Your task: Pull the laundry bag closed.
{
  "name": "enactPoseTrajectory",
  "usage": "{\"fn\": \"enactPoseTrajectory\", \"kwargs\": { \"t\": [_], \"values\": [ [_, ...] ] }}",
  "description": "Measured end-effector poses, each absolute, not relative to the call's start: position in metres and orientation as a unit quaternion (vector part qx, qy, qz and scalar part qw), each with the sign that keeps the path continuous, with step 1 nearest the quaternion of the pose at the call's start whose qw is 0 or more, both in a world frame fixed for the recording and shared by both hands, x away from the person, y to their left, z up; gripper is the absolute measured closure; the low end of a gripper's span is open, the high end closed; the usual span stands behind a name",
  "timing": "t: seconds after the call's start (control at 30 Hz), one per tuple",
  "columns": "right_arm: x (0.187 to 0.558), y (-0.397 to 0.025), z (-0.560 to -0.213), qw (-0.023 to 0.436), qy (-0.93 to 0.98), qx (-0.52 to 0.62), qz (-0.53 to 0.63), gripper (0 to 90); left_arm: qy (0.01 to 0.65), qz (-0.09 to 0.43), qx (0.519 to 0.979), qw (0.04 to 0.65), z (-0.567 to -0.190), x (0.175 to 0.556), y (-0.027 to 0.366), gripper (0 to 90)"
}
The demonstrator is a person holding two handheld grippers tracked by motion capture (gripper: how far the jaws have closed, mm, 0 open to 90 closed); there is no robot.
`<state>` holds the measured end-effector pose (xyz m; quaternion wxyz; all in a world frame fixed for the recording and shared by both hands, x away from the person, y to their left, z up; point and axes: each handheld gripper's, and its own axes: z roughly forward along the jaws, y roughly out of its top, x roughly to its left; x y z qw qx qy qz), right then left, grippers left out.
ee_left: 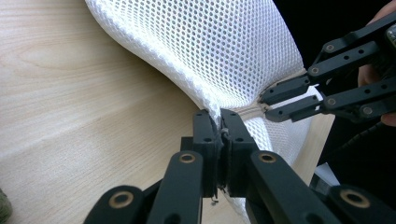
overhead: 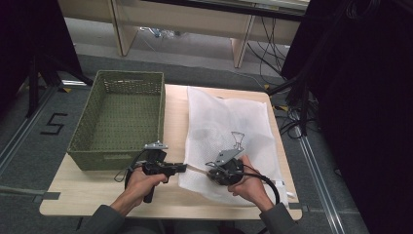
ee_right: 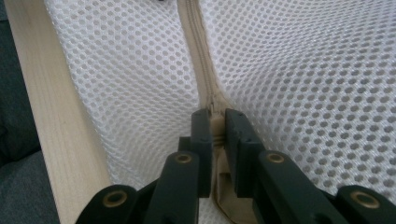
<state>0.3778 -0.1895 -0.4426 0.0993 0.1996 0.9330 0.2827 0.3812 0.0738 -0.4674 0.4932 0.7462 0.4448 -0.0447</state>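
Note:
A white mesh bag lies flat on the right half of the wooden table. At its near left corner, my left gripper is shut on the bag's edge; the left gripper view shows the mesh pinched between the jaws of my left gripper. My right gripper faces it from the right, a short way off. It is shut on the beige zipper, which runs up the mesh from between the jaws of my right gripper. In the left gripper view my right gripper holds the beige strip.
An empty green woven basket sits on the table's left half, just beyond my left hand. The table's near edge runs under both forearms. Dark stands and cables are on the floor to the right.

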Motion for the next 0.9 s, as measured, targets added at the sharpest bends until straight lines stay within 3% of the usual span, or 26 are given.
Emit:
{"fn": "enactPoseTrajectory", "kwargs": {
  "t": [0.9],
  "values": [
    [0.374,-0.234,-0.441,0.112,0.922,0.240,0.283,83.2,0.435,-0.026,0.758,0.485,-0.462,0.380,0.074,85.9]
  ]
}}
